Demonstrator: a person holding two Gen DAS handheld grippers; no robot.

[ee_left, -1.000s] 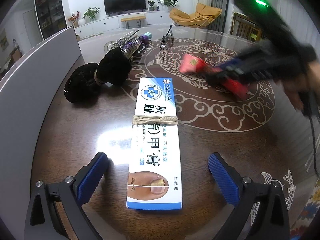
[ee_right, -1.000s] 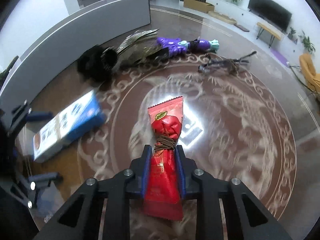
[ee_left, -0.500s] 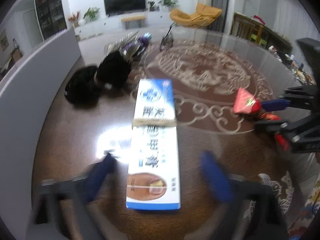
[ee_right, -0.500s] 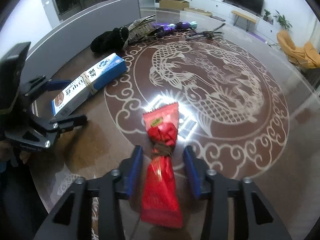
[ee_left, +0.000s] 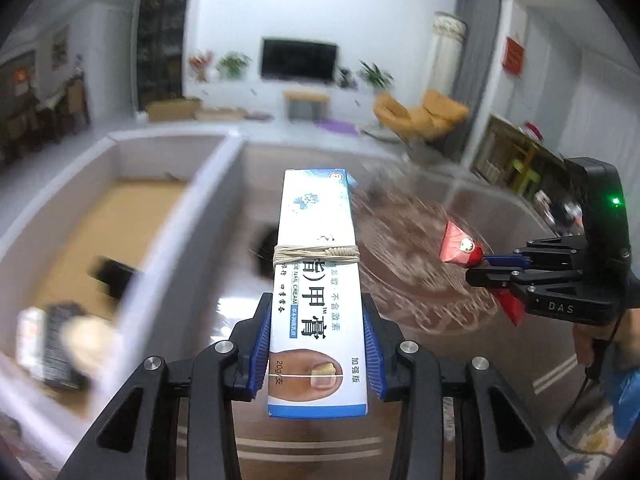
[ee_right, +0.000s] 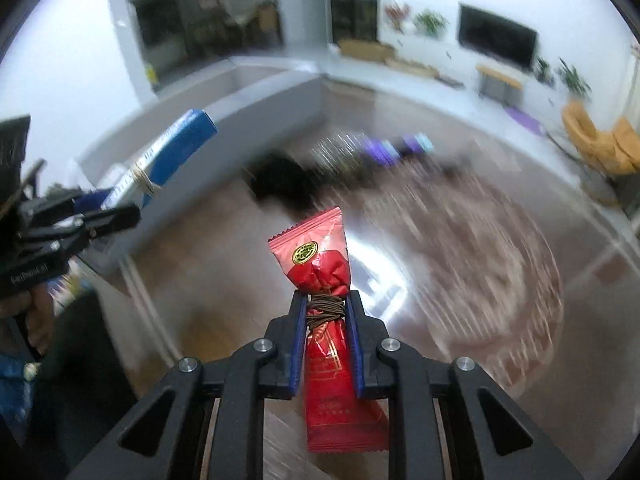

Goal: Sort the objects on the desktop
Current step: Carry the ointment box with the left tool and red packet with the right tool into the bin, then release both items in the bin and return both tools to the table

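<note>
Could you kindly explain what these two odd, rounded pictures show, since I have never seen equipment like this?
No robot here: a person holds a two-finger clamp in each hand, and each clamp carries a wide-angle camera looking along its fingers. In the left camera's picture, the left gripper is shut on a nail cream box bound with a rubber band. In the right camera's picture, the right gripper is shut on a red snack packet tied with brown cord. Both are raised above the patterned brown table, beside a grey sorting bin. Dark, blurred items lie on the table.

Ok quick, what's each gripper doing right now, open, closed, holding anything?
Left gripper: closed on the nail cream box, lifted off the table.
Right gripper: closed on the red snack packet, also lifted.
</note>
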